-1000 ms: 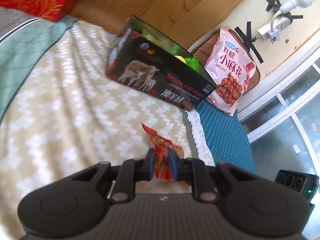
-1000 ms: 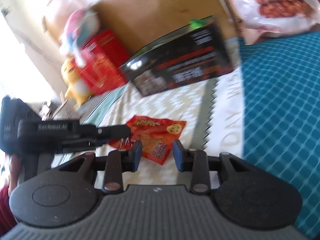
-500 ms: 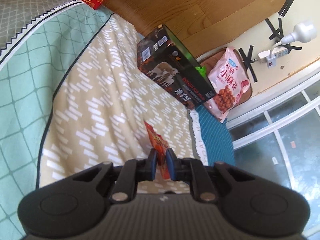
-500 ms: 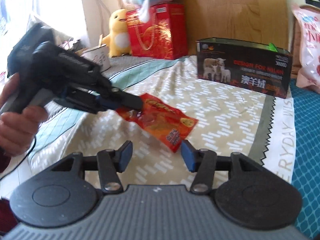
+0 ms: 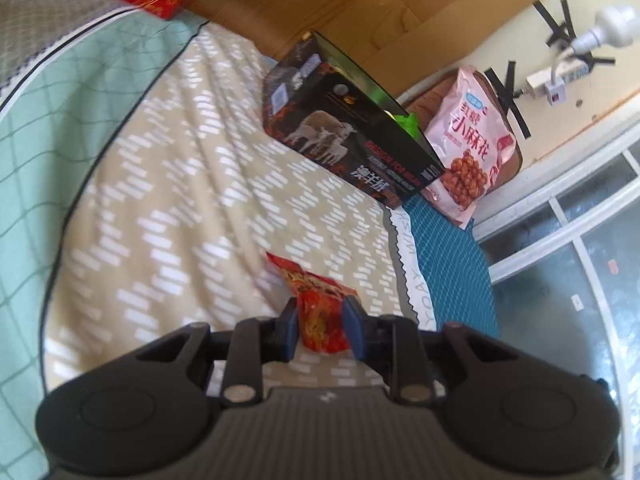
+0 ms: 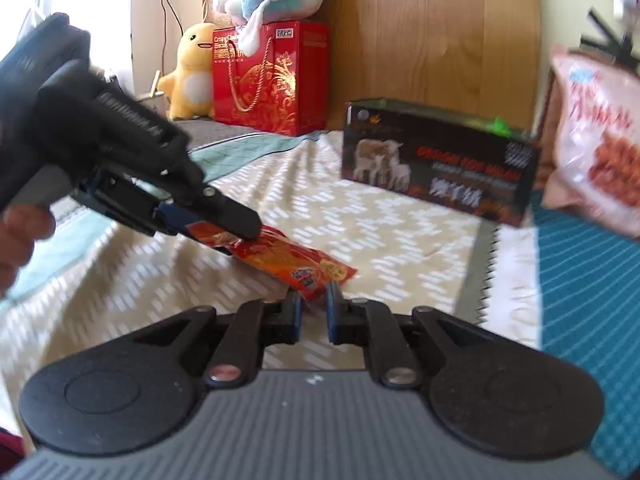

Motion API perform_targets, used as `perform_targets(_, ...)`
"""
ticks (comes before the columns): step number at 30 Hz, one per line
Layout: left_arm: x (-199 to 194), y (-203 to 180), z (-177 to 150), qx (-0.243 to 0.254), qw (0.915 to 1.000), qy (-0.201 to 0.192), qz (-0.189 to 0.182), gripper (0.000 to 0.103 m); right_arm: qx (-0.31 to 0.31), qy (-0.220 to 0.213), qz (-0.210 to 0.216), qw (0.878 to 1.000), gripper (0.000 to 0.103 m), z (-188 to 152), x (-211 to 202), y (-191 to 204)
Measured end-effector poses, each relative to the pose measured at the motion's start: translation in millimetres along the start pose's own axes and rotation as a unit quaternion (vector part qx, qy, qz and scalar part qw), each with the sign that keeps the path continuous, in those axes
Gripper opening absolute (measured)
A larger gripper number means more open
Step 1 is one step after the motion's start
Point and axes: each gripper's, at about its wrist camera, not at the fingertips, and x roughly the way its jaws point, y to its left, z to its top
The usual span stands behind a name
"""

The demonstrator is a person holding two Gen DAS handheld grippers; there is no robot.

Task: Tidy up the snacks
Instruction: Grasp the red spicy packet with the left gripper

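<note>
Black box: "DESIGN FOR MILAN" in red beside sheep picture; white Chinese characters below, blurred. Pink bag: large red "小麻花", smaller "红糖" above. Red gift box: "Crispy C…", "Biscu…", partly hidden. Bedsheet border: "…YDAY WISH", probably; letters cut off.

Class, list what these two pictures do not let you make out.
- Black box contents: both views, its walls hide all but a green scrap.
- Pink bag: right wrist view, blurred and cut by the edge.
- Red snack packet print: both views, too blurred to read.
</note>
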Motion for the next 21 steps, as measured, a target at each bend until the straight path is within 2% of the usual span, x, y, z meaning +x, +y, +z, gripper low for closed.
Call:
perform_targets(5, 12.2, -27.1, -10.7, 0.062, 0.9979, -0.007, 0.019, 0.023, 0.018, -0.007, -0.022, 1.0, 0.015, -10.0, -10.1, -12.9)
perform_targets(9, 21.8, -41.7, -22.3, 0.106, 0.9931, -0.013, 0.048, 0.024, 0.061, -0.008, -0.031, 0.998, 0.015, -13.8, -12.7, -26.1)
perform_targets(14, 22.4, -45.9, -26.8, 0.121, 0.9904, -0.018, 0.063, 0.025, 0.111, -0.005, -0.009, 0.994, 0.015, -16.3, -10.5, -41.2)
perform_targets(21, 24.5, -51.5, -28.9, 0.139, 0.9868, -0.024, 0.081, 0.025, 0.112, -0.005, -0.007, 0.994, 0.015, -17.8, -10.1, -40.3)
